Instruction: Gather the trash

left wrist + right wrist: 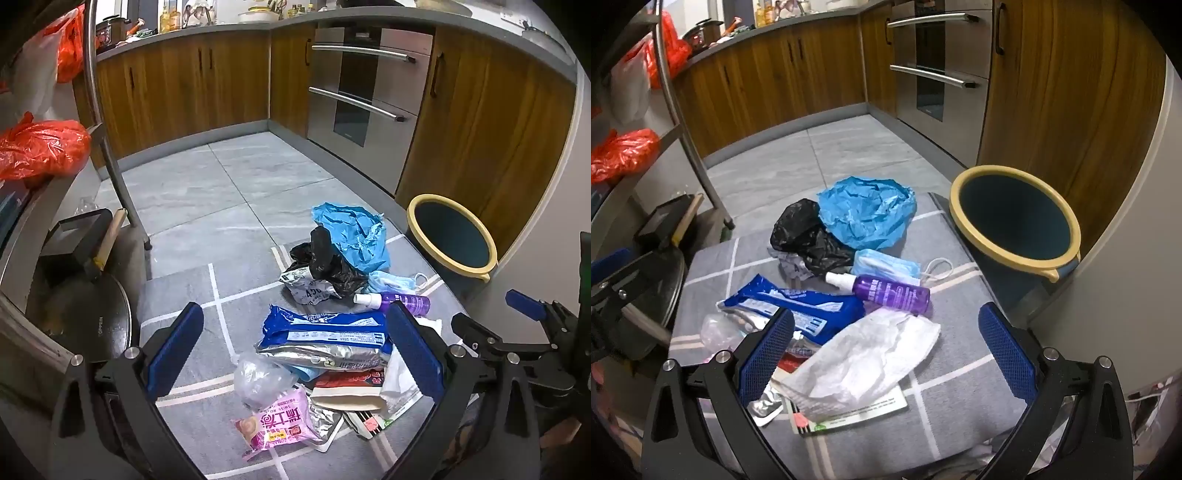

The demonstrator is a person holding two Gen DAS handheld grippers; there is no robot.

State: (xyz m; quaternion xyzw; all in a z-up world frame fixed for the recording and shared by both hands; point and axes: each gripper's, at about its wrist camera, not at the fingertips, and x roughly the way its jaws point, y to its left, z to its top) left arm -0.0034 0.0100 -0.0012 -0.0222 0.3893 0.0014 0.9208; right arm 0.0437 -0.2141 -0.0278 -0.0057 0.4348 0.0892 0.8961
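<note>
A pile of trash lies on a grey mat (960,384): a crumpled blue bag (866,212), a black bag (807,234), a face mask (886,266), a purple spray bottle (886,290), a blue wrapper (798,304), a white tissue (864,362), and a pink snack wrapper (277,424). A blue bin with a yellow rim (1015,225) stands empty at the mat's right. My left gripper (295,354) is open above the blue wrapper (325,332). My right gripper (886,354) is open above the tissue. Both are empty.
Wooden cabinets and a steel oven (365,92) line the back. A metal rack (107,147) with red bags (40,147) stands at the left, with a dark pan (88,317) below. The right gripper shows at the right in the left wrist view (524,332).
</note>
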